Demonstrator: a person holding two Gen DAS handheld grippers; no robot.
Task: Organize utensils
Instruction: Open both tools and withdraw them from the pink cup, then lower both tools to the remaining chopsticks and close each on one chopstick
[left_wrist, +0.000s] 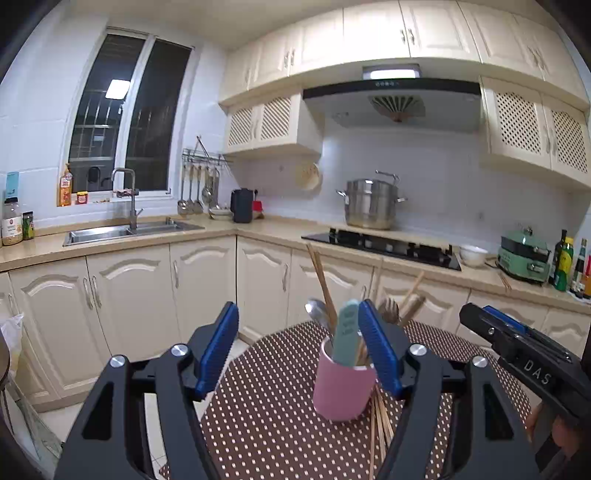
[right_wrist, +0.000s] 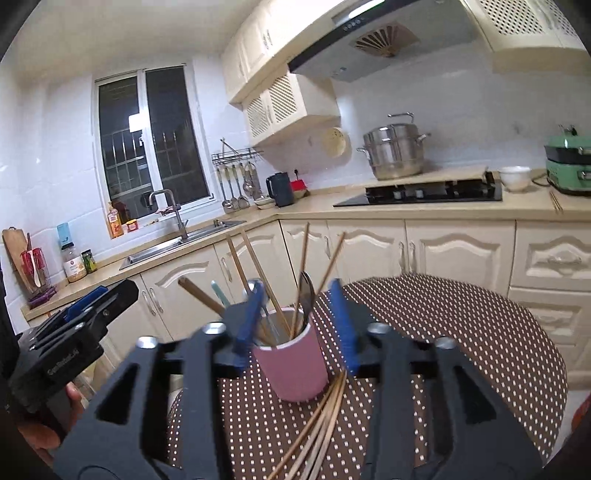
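Note:
A pink cup (left_wrist: 341, 391) (right_wrist: 291, 365) stands on a round table with a brown dotted cloth (left_wrist: 266, 406) (right_wrist: 461, 332). It holds metal spoons (left_wrist: 317, 311), a teal-handled utensil (left_wrist: 347, 332) and several chopsticks (right_wrist: 255, 258). A loose bundle of chopsticks (left_wrist: 380, 417) (right_wrist: 321, 417) lies on the cloth against the cup's base. My left gripper (left_wrist: 298, 306) is open and empty, with the cup just beyond its right finger. My right gripper (right_wrist: 297, 286) is open, its fingers either side of the cup, pads not pressing. Each gripper shows in the other's view (left_wrist: 491, 317) (right_wrist: 110, 295).
Beyond the table run cream floor cabinets (left_wrist: 207, 280) under an L-shaped counter with a sink (left_wrist: 122, 230), a black hob (left_wrist: 384, 245), a steel pot (left_wrist: 369, 203), a green cooker (left_wrist: 522, 258) and bottles (left_wrist: 563, 262). A hand (right_wrist: 55, 417) grips the left tool.

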